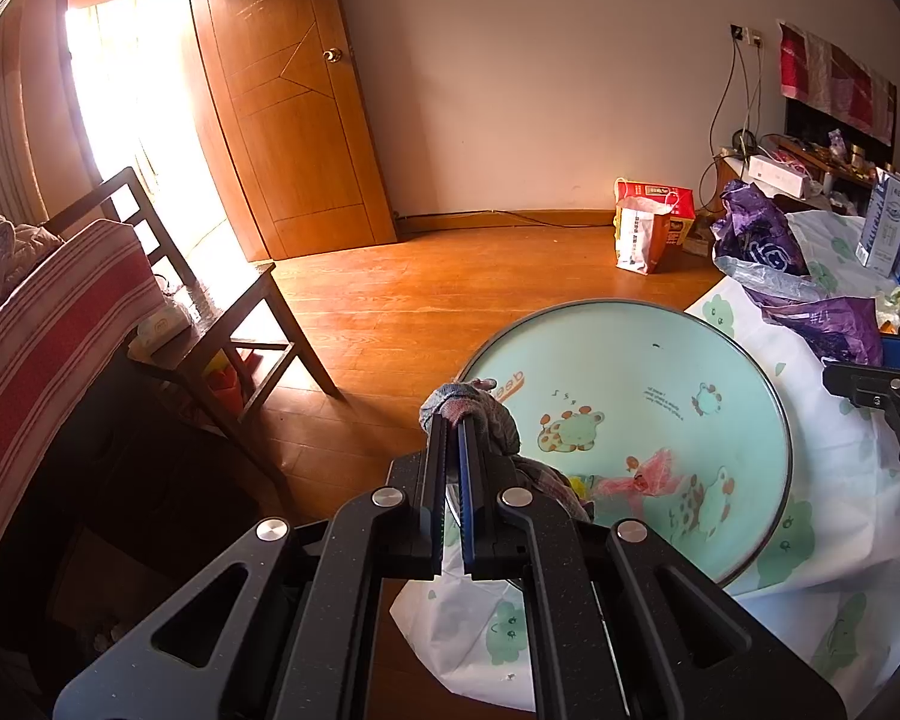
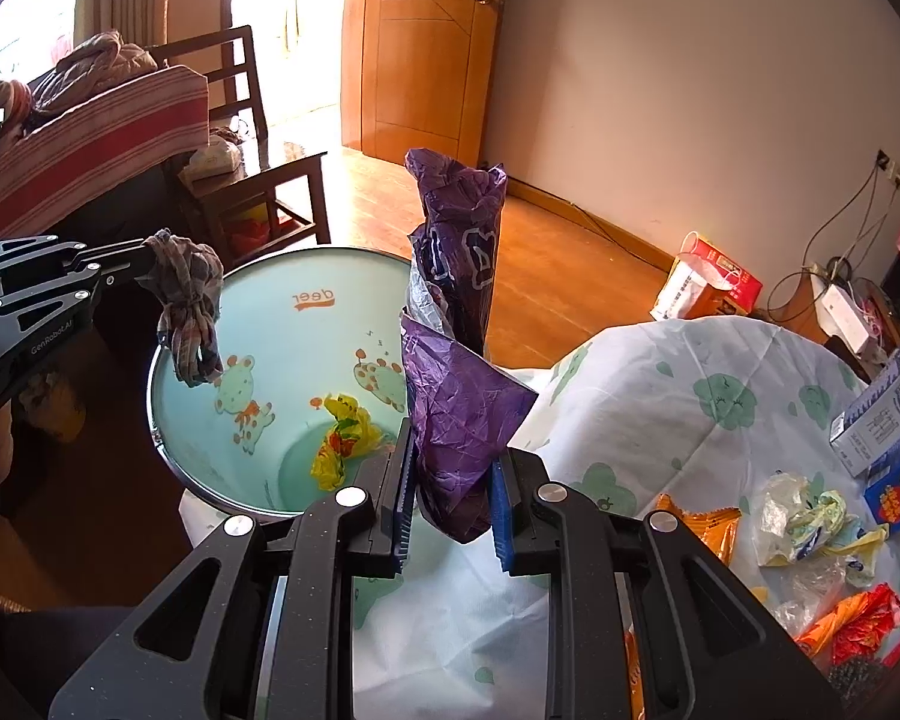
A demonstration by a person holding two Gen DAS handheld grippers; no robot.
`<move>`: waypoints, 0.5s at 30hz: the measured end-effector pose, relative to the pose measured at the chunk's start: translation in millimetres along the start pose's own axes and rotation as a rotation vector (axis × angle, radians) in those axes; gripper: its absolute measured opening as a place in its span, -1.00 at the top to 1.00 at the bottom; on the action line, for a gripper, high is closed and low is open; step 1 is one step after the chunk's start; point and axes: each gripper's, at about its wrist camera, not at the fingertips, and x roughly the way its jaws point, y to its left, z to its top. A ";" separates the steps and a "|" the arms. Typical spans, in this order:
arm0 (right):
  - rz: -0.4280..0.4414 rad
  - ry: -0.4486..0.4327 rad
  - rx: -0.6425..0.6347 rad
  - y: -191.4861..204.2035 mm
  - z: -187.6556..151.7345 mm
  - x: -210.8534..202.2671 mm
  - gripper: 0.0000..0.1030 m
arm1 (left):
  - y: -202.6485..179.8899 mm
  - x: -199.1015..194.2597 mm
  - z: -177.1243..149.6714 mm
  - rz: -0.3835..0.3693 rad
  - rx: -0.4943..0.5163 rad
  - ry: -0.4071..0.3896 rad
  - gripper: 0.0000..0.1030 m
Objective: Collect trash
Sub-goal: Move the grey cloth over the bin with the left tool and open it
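Two grippers are in play, the left gripper (image 2: 150,261) and the right gripper (image 2: 453,468). There is one round bin (image 2: 168,408), with one yellow wrapper (image 2: 345,438) in it that I can make out. One purple bag (image 2: 459,312) and one plaid rag (image 2: 189,306) are up in the air. One wooden chair (image 1: 210,300) stands by the one door (image 1: 294,102). Two cartons (image 2: 882,414) sit on the printed sheet (image 2: 660,414), and one red paper bag (image 1: 651,225) on the floor.

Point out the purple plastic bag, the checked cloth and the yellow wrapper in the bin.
purple plastic bag (image 2: 459,420): right wrist view, on its crumpled lower part between the right gripper's fingers.
checked cloth (image 2: 189,300): right wrist view, on the knotted bundle hanging from the left gripper.
yellow wrapper (image 2: 345,441): right wrist view, on its crumpled middle.
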 end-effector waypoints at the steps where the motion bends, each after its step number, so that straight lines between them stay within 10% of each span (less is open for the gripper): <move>1: 0.001 0.000 -0.001 0.8 0.1 0.1 0.57 | 0.0 0.1 0.2 0.000 0.000 0.000 0.94; 15: 0.011 0.003 -0.019 8.9 2.8 4.4 0.57 | 0.9 -0.8 0.9 -0.007 -0.003 -0.002 0.91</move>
